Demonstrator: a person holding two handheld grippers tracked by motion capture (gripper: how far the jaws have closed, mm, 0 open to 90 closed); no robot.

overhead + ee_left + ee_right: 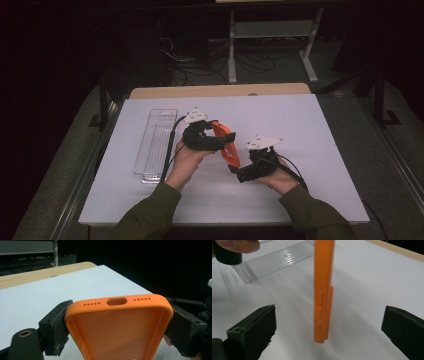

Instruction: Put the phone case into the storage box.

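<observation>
Above table (300,200) | left gripper (220,142) jaws clamp orange phone case (226,145) | right gripper (239,172) jaws wide, empty | risk: single side-grip may let case slip.

Orange phone case (117,327), hollow side showing (port cutouts at its end), held edge-on above the table

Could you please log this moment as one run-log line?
left gripper: shut on orange phone case, held above white table | right gripper: open, jaws either side of case, not touching | clear plastic tray: on table, untouched
</observation>
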